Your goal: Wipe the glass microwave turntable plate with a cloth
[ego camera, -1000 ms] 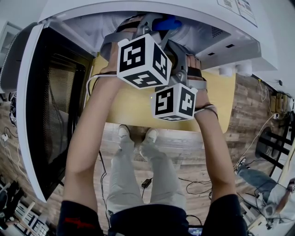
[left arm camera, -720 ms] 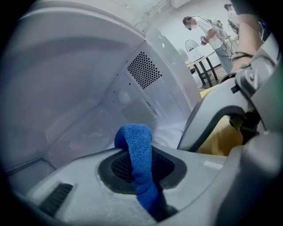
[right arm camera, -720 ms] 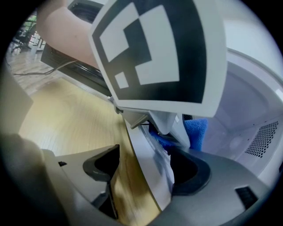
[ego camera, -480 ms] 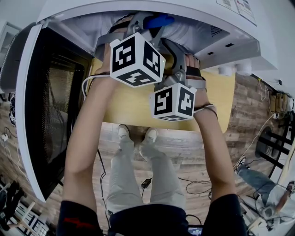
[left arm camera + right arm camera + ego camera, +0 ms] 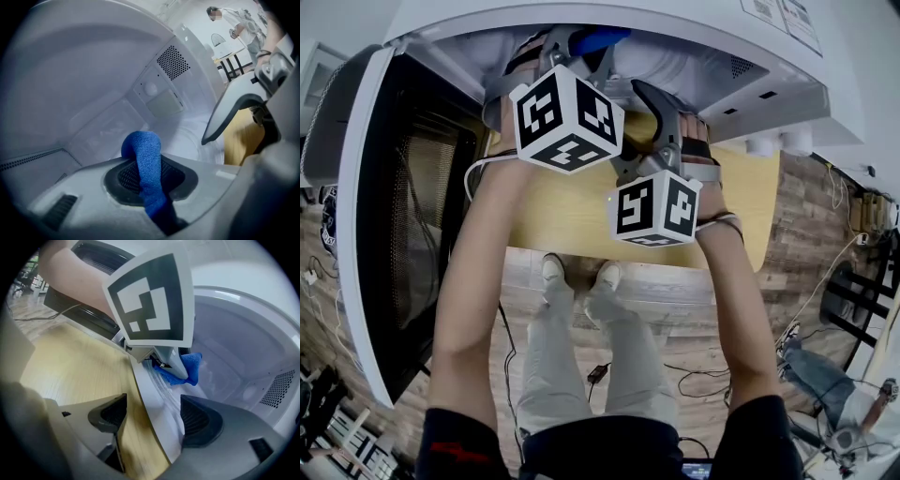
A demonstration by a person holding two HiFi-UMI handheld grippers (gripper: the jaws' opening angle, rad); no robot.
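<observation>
My left gripper (image 5: 150, 187) is inside the white microwave cavity, shut on a blue cloth (image 5: 143, 157) that sticks out in a roll past its jaws. The glass turntable plate (image 5: 192, 133) lies faint and clear on the cavity floor just ahead of the cloth. In the right gripper view, the cloth (image 5: 186, 369) rests on the plate's ridged rim (image 5: 161, 383) beneath the left gripper's marker cube (image 5: 150, 298). My right gripper (image 5: 152, 425) is open at the microwave's front sill, one jaw over the table and one inside. From the head view the cloth (image 5: 595, 39) shows above the cube (image 5: 567, 117).
The microwave door (image 5: 394, 234) hangs open at the left. The microwave stands on a light wooden table (image 5: 572, 220). A perforated vent (image 5: 173, 63) and a cover panel (image 5: 161, 101) sit on the cavity's wall. The person's legs and floor cables are below.
My left gripper has moved left and deeper into the cavity with the cloth. The right gripper has stayed in place.
</observation>
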